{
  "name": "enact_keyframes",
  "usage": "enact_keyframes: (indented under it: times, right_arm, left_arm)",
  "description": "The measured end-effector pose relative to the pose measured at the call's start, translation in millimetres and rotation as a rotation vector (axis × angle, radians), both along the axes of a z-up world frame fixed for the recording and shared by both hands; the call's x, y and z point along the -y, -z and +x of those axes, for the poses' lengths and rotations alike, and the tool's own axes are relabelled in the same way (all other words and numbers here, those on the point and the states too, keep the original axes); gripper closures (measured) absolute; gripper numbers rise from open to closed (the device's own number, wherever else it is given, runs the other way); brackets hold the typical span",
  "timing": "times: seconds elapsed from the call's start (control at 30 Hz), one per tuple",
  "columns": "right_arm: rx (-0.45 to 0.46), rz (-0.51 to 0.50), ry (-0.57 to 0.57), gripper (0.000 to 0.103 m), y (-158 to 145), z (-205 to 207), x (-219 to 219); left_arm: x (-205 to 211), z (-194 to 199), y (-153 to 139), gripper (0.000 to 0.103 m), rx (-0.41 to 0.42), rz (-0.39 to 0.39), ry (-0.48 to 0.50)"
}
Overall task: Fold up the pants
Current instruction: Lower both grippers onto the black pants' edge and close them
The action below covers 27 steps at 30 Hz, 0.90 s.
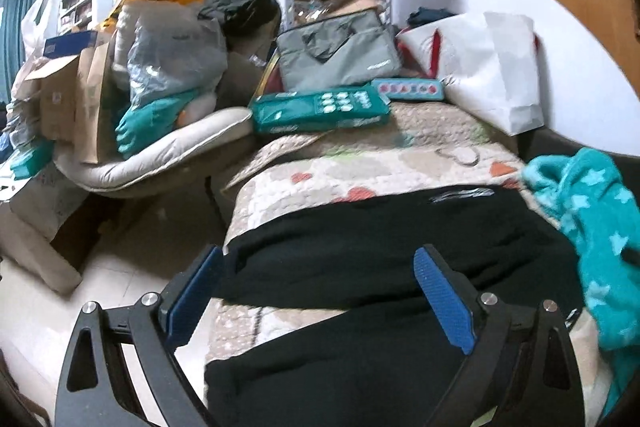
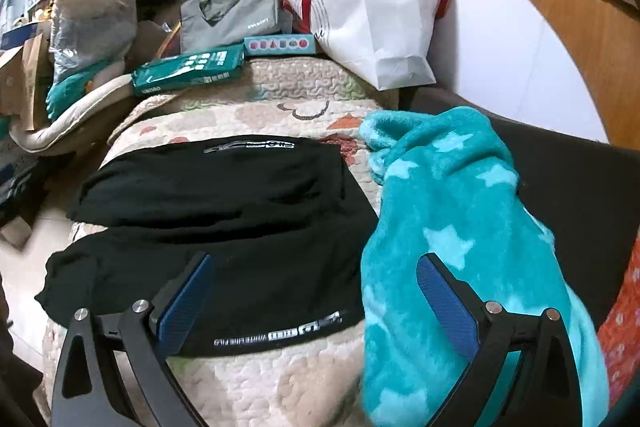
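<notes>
Closest up you've got the left gripper (image 1: 320, 267), blue pads spread wide with nothing pinched between them, hanging over the black pants (image 1: 400, 259). Same deal with the right gripper (image 2: 316, 279): jaws wide apart, holding nothing, one finger over the pants (image 2: 224, 211) and the other over the teal star-print fleece (image 2: 460, 211). The pants lie folded over themselves across the quilted bedspread (image 2: 256, 103), with the fleece right up against their right edge. Further back it's pretty cluttered: a green box (image 2: 188, 69), a grey laptop bag (image 2: 230, 13) and a white paper bag (image 2: 380, 23) crowd the far end of the bed.
</notes>
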State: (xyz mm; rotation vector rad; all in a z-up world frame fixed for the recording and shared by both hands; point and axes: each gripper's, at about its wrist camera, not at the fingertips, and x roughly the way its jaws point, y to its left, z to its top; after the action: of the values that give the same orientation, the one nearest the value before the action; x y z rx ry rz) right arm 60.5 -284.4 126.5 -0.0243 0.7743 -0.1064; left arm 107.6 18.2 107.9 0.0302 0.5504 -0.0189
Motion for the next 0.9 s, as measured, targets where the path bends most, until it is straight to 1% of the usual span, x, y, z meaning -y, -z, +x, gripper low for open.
enact_keyframes:
  times: [0.1, 0.2, 0.27, 0.33, 0.4, 0.43, 0.47, 0.57, 0.7, 0.8, 0.9]
  right_arm:
    - [-0.002, 0.019, -0.039, 0.003, -10.1, 24.0, -0.5]
    - [-0.014, 0.040, -0.093, 0.003, -13.6, 51.1, -5.6]
    - [-0.039, 0.047, -0.116, 0.006, -8.3, 70.4, -8.6]
    - [-0.063, 0.048, -0.141, 0.009, -1.4, 90.6, -11.4]
    - [-0.089, 0.041, -0.169, 0.013, 7.4, 113.1, -15.3]
    - [-0.099, 0.042, -0.182, 0.015, 11.3, 122.5, -16.2]
    - [-0.114, 0.041, -0.198, 0.016, 16.2, 136.6, -17.7]
    - [-0.141, 0.055, -0.234, 0.017, 26.7, 171.7, -18.4]
    - [-0.178, 0.050, -0.260, 0.018, 42.3, 213.6, -17.4]
    - [-0.204, 0.020, -0.296, 0.018, 54.0, 242.6, -20.5]
    - [-0.229, -0.010, -0.341, 0.018, 65.6, 269.2, -25.6]
  left_arm:
    - [-24.5, 12.5, 9.0, 0.007, -0.039, 0.017, -0.024]
    - [-52.5, 31.3, 19.2, 0.007, -0.087, 0.009, -0.062]
    - [-76.4, 51.6, 27.0, 0.007, -0.136, -0.035, -0.091]
    - [-102.9, 75.4, 37.0, 0.007, -0.194, -0.106, -0.114]
    - [-123.0, 97.9, 42.9, 0.015, -0.227, -0.175, -0.114]
    - [-131.0, 109.9, 44.9, 0.021, -0.240, -0.200, -0.112]
    - [-137.9, 122.8, 46.6, 0.023, -0.247, -0.217, -0.111]
    - [-144.8, 152.4, 52.0, 0.023, -0.252, -0.234, -0.088]
    - [-140.4, 187.7, 67.1, 0.023, -0.271, -0.244, -0.046]
    - [-137.4, 212.9, 83.0, 0.023, -0.301, -0.270, -0.007]
    - [-136.0, 231.5, 98.7, 0.023, -0.323, -0.285, 0.010]
